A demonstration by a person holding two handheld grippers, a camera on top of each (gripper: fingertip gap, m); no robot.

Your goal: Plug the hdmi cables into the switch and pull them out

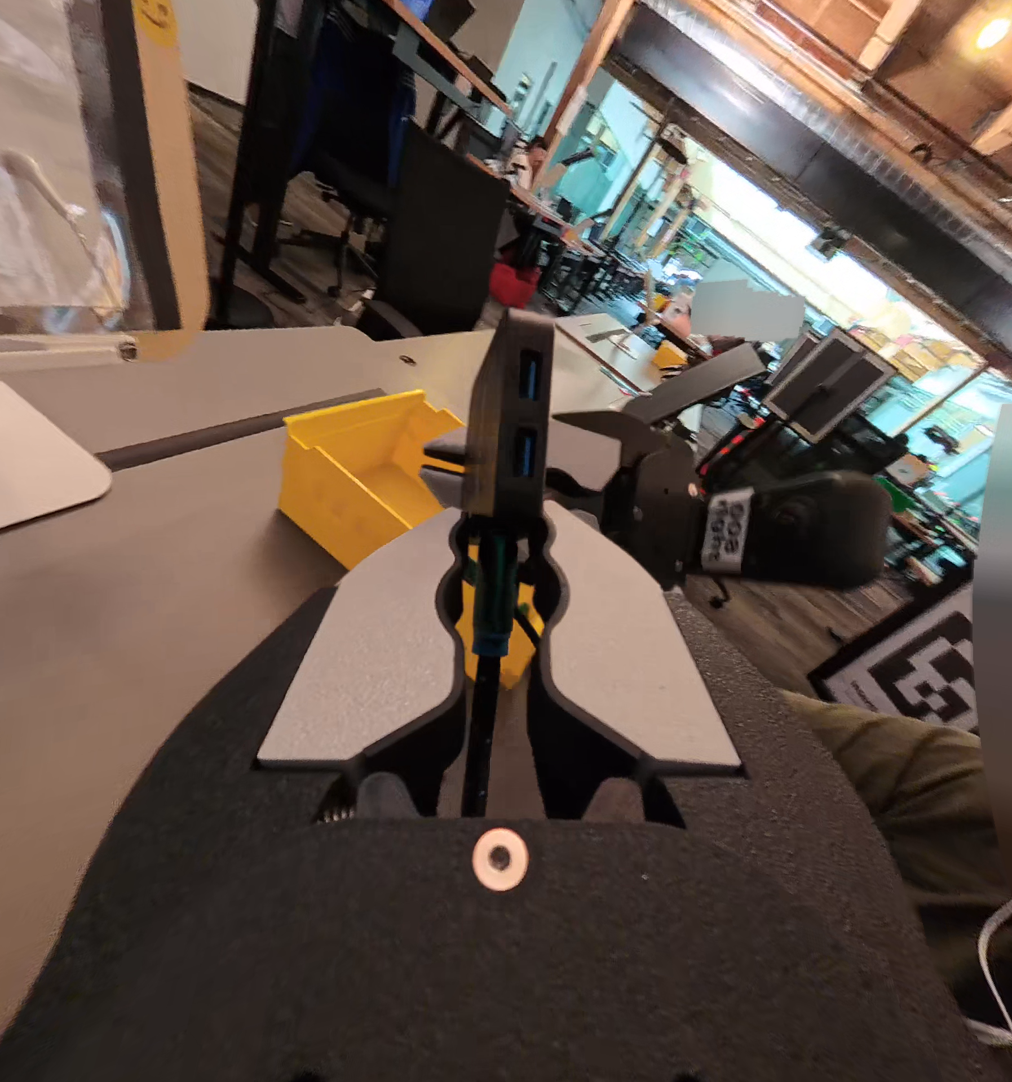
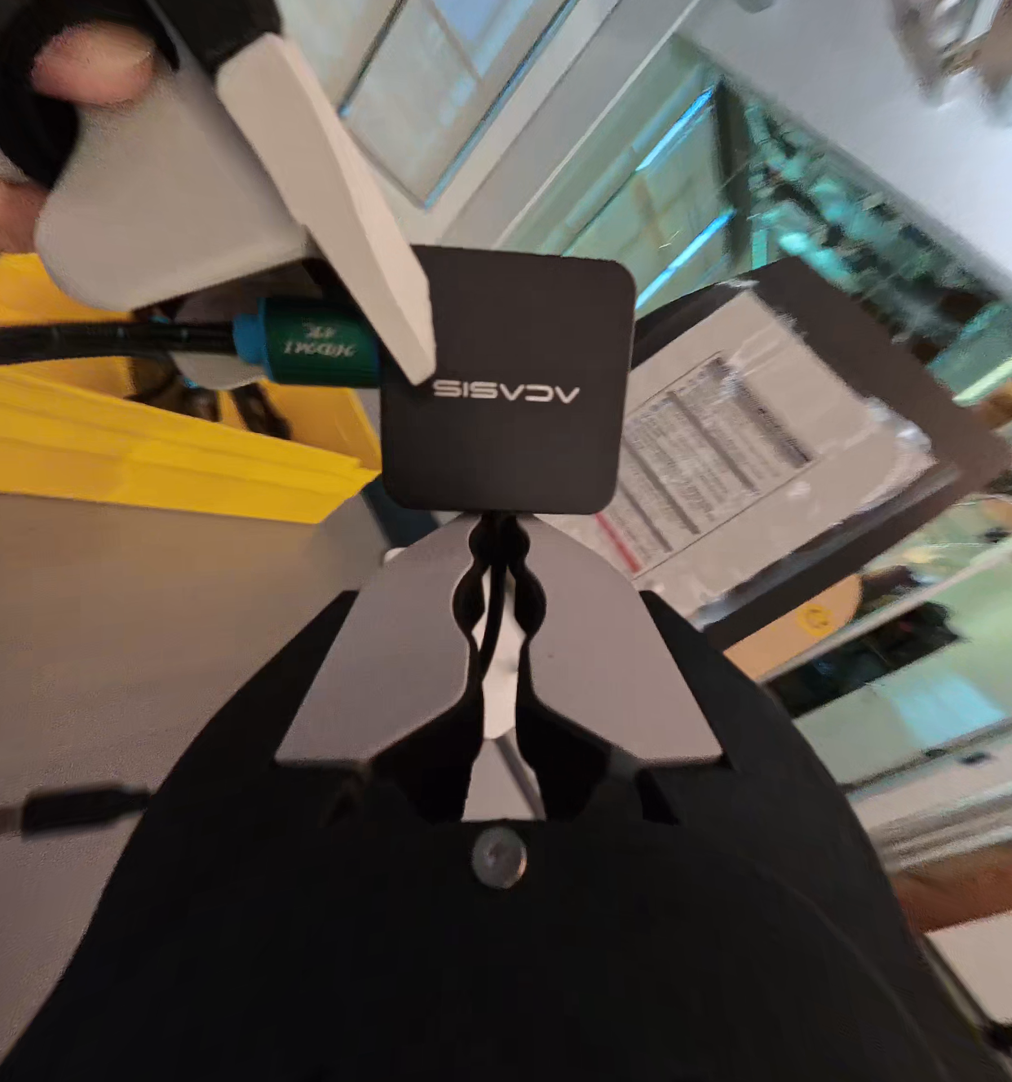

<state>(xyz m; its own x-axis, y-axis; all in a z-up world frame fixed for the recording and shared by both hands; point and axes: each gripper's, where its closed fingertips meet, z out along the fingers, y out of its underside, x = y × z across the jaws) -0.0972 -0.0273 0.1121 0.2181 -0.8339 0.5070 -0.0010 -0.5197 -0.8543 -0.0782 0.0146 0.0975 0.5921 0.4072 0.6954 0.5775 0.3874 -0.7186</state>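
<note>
The black square switch (image 2: 506,375) is held up in the air; it shows edge-on with two blue ports in the left wrist view (image 1: 509,421). My left gripper (image 1: 500,524) is shut on the green HDMI plug (image 1: 494,579) with a blue collar. The plug (image 2: 316,351) meets the switch's left side, and no metal shows between them. One pale finger (image 2: 339,193) of the left gripper lies over the plug. My right gripper (image 2: 498,524) is shut on the switch's lower edge, where a thin black lead comes out. It also shows in the left wrist view (image 1: 448,459), behind the switch.
A yellow bin (image 1: 363,468) stands on the grey table (image 1: 140,585) just behind the switch. A loose black cable plug (image 2: 52,811) lies on the table. A white stand base (image 1: 23,456) is at the left. A framed notice (image 2: 726,439) stands behind.
</note>
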